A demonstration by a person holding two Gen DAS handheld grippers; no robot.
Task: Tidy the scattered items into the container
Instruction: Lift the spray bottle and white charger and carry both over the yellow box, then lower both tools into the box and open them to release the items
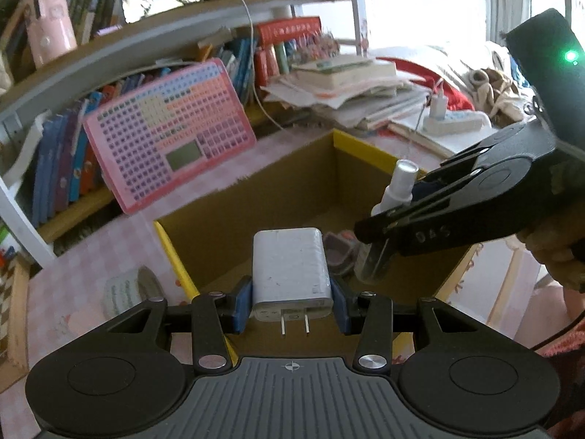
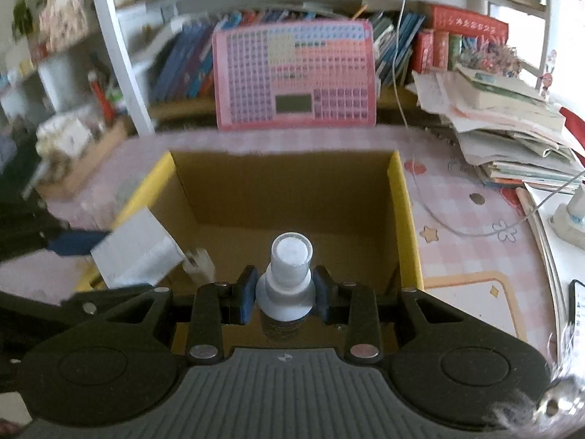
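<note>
— How far along were you?

— Partway, I'd judge. Your left gripper [image 1: 291,301] pinched one white wall charger [image 1: 291,267] over the near edge of the cardboard box [image 2: 402,197], prongs toward you. Your right gripper [image 2: 283,294] was clamped on one small spray bottle [image 2: 287,278] by the neck, also held above the box opening. Neither had been let go.

— And the count?

— Two items in hand, one per gripper. One small dark thing [image 1: 338,250] lay on the box floor; I couldn't tell what. A roll of tape [image 1: 131,289] sat on the pink checked table [image 2: 471,219] beside the box, probably left to collect.
</note>
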